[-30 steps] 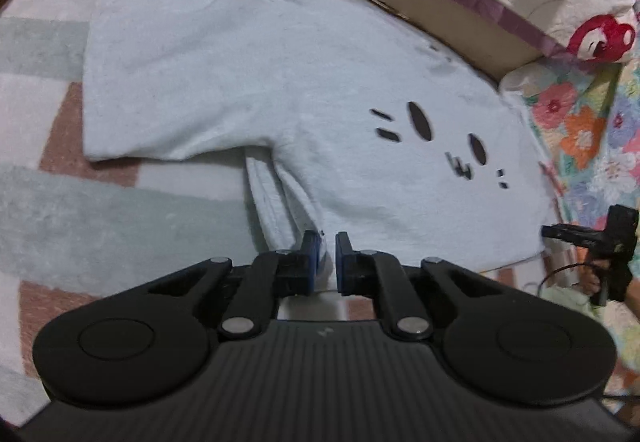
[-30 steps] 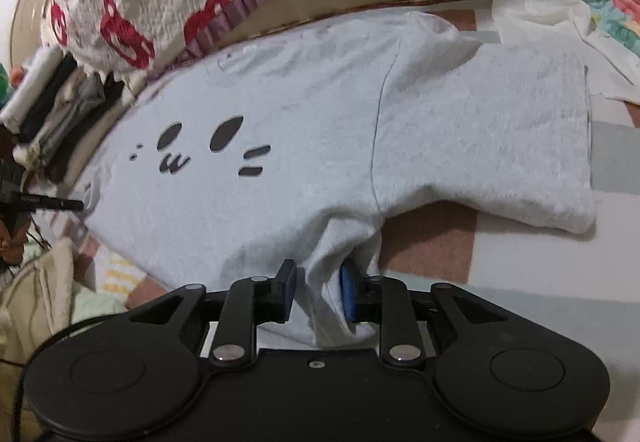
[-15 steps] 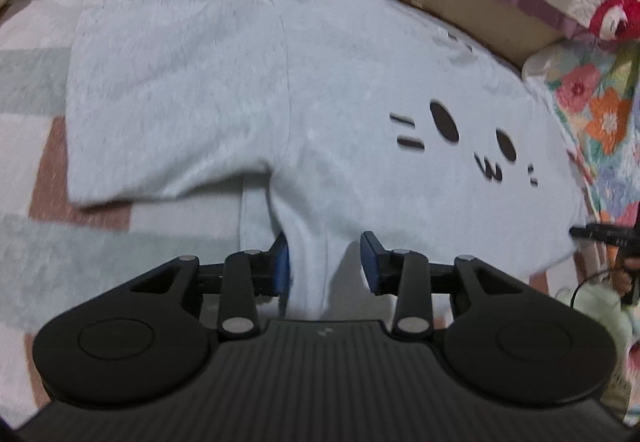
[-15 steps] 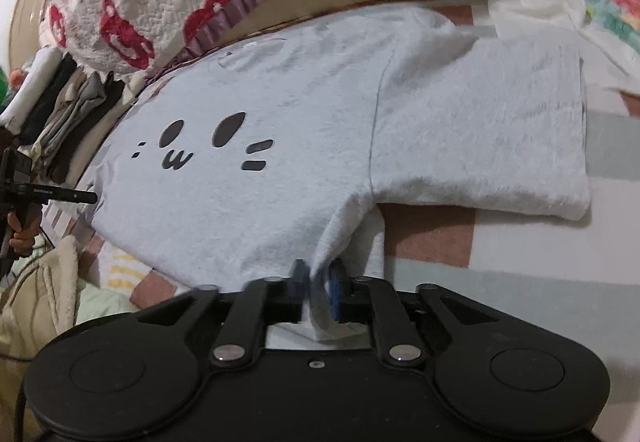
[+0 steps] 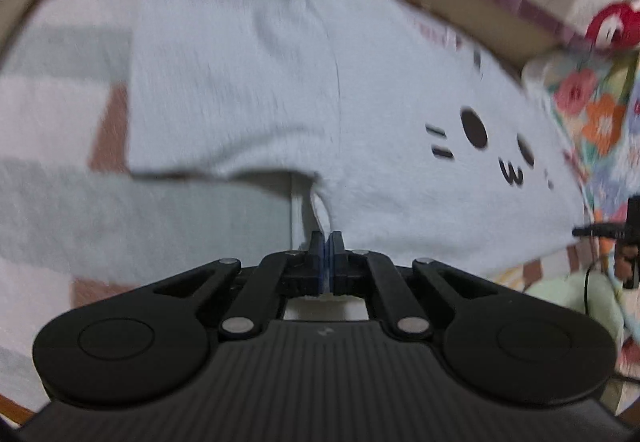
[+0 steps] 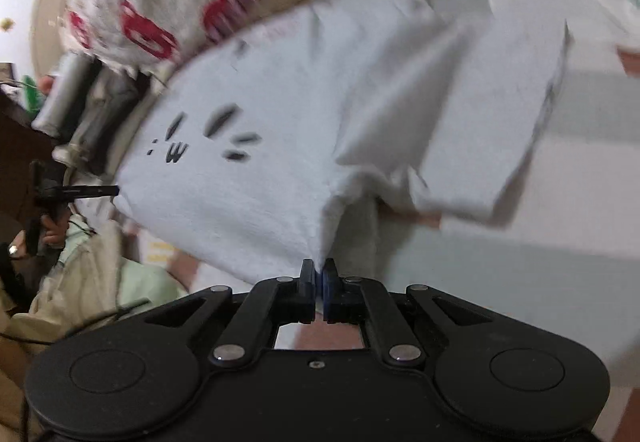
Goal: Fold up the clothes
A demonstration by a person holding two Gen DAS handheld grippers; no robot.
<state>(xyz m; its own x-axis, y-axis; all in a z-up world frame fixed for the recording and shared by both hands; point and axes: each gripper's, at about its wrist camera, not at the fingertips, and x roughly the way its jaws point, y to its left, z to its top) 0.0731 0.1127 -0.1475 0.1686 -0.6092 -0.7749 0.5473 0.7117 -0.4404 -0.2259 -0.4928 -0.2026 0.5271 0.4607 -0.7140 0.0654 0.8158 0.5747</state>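
Fuzzy pale T-shirt (image 5: pixel 360 114) pinched by left tongs (image 5: pixel 328 242), right tongs (image 6: pixel 319 270).

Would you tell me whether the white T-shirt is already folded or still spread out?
Mostly spread, not yet folded: the T-shirt lies face up with its cat print showing and one sleeve out, though the cloth there is lifting and creasing.

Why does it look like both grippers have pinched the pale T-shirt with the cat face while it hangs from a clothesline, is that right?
Not quite. Both the left gripper and right gripper pinch the T-shirt, but it lies on a striped blanket, as the left wrist view shows.
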